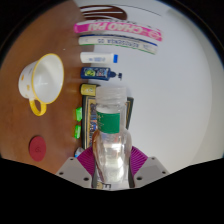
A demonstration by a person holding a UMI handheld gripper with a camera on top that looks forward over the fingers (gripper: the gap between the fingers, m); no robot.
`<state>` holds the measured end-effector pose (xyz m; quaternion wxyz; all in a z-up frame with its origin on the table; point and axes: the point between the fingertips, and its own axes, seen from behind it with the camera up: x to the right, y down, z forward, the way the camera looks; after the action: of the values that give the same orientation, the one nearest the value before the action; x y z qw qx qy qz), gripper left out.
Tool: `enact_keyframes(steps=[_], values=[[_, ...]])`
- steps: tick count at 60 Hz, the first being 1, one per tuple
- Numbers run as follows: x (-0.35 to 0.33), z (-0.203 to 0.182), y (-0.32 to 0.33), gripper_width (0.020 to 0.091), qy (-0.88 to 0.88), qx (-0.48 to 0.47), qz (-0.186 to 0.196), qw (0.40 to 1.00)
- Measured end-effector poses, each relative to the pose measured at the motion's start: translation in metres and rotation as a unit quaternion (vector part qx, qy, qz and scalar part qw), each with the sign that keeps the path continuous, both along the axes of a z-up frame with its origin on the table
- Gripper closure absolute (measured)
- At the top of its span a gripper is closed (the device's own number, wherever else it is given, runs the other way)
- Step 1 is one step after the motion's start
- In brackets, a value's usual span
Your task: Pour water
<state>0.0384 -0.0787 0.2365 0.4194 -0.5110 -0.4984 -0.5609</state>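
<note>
A clear plastic water bottle [112, 135] with a green label stands upright between my fingers, and both purple pads [139, 160] press against its lower body, so my gripper [112, 166] is shut on it. Its neck and cap end point away from me, toward the far side of the table. A white cup with a yellow handle [40, 77] sits on the brown wooden surface [40, 40] off to the left, beyond the fingers, mouth open and facing up.
A white surface [175, 100] lies to the right. Ahead of the bottle are a small lying bottle with a blue cap [100, 71], a green and yellow item [84, 110], flat white packets with pink print [118, 38], and a red round cap [37, 149] at near left.
</note>
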Motion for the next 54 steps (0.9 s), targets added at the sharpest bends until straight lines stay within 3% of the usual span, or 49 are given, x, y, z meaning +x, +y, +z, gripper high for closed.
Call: enact_keyframes(steps=[10, 26, 32, 40, 47, 54], values=[[-0.022, -0.027, 0.009, 0.0686, -0.168, -0.032, -0.016, 0.985], [-0.047, -0.041, 0.016, 0.0685, -0.244, -0.053, 0.012, 0.968], [-0.041, -0.038, 0.012, 0.0685, -0.146, -0.058, 0.011, 0.987], [-0.034, -0.021, 0.003, 0.0687, 0.110, -0.067, 0.009, 0.992], [-0.016, -0.006, -0.006, 0.0684, 0.326, -0.067, 0.001, 0.943], [0.001, -0.018, -0.012, 0.0683, 0.519, -0.087, -0.023, 0.850]])
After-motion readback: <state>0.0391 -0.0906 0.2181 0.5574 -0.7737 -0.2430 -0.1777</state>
